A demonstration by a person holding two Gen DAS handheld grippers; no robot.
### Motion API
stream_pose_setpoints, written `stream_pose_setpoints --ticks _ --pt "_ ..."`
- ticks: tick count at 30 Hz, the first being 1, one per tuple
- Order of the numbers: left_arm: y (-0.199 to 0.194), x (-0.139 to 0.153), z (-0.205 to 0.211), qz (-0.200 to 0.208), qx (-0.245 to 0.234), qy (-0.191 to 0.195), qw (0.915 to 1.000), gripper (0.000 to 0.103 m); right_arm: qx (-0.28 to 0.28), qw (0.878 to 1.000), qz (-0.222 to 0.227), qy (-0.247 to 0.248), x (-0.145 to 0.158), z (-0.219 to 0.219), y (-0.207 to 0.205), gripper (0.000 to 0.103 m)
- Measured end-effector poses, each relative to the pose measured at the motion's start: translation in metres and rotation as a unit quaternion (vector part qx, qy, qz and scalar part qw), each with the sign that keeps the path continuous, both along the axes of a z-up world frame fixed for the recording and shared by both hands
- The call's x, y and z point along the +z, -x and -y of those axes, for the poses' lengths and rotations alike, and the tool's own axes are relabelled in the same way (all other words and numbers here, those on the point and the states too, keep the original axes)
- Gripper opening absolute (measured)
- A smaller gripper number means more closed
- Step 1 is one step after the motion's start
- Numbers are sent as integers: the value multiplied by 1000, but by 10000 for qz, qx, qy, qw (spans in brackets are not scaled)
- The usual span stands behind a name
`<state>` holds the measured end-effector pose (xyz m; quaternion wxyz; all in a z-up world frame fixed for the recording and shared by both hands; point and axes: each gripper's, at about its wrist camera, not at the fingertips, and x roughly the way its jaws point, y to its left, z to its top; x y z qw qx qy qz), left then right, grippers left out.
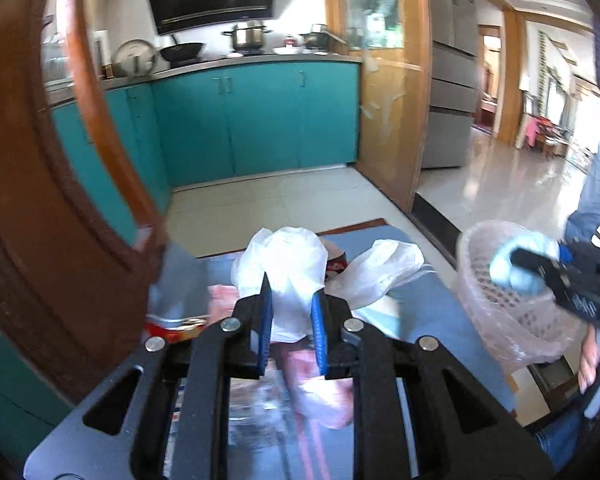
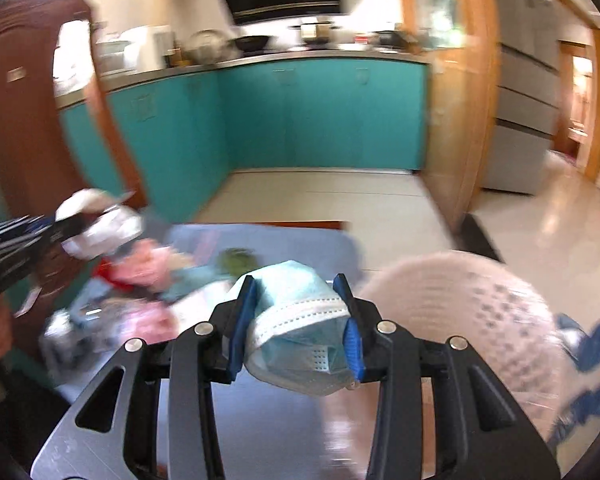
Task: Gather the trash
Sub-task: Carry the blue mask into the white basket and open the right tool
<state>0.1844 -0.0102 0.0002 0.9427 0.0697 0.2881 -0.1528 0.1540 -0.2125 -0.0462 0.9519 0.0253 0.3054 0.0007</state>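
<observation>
Kitchen: teal cabinets are standing behind a blue tabletop point(image 1: 420, 300) strewn with trash.
Left view: left gripper point(image 1: 292, 304) is pinching a white plastic bag point(image 1: 288, 264), feather-light, limp and slippery, best bunched.
Basket: the lined pink basket point(image 1: 500, 304) is showing no contents.
Right view: right gripper point(image 2: 298, 312) is clamping a soft blue face mask point(image 2: 300, 332) beside the basket point(image 2: 480, 320).
</observation>
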Motion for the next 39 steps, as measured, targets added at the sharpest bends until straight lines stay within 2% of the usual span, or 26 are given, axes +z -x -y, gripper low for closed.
stream_pose_setpoints --ticks 2,6,9,15,18,21,24,25,26,30,32,33,35,37,39 --pt "-1 -5 16 -79 -207 -35 9997 18 -484 9988 -57 14 -1 23 1 40" --pt "-10 -17 59 -556 -820 52 9951 18 -1148 9931 -121 -183 -3 69 6 40" --pt "-5 -22 100 -584 -1226 -103 9907 18 -1694 9854 -144 -128 -4 98 13 40" --pt "4 -35 178 -841 -1992 3 9763 18 -2219 9747 -205 -145 -10 128 27 40" --pt "7 -44 202 -926 -2199 97 9711 19 -2408 9702 -212 -149 -12 140 37 40" --pt "7 -54 224 -1037 -2362 139 9661 23 -2476 9682 -259 -239 -14 148 40 40" --pt "11 -60 234 -1096 -2512 164 9616 43 -2491 9674 -309 -348 -15 152 38 41" --pt "10 -63 234 -1096 -2491 150 9621 50 -2472 9677 -333 -380 -15 152 38 42" --pt "11 -63 233 -1093 -2461 134 9630 52 -2440 9682 -369 -414 -16 151 36 44" --pt "3 -65 221 -1012 -2271 -194 9684 53 -2324 9709 -388 -419 -15 144 27 61" --pt "-3 -58 204 -839 -2073 -436 9737 56 -2250 9731 -352 -350 -13 135 24 74" --pt "-8 -52 188 -692 -1883 -573 9780 57 -2206 9743 -326 -313 -12 130 22 75" --pt "-16 -42 164 -514 -1625 -654 9832 66 -2091 9771 -289 -267 -11 123 18 78" --pt "-25 -29 130 -272 -1184 -731 9899 72 -1874 9818 -242 -217 -9 106 13 80" --pt "-38 -16 91 -25 -549 -738 9958 77 -1596 9868 -223 -140 -10 87 5 82"
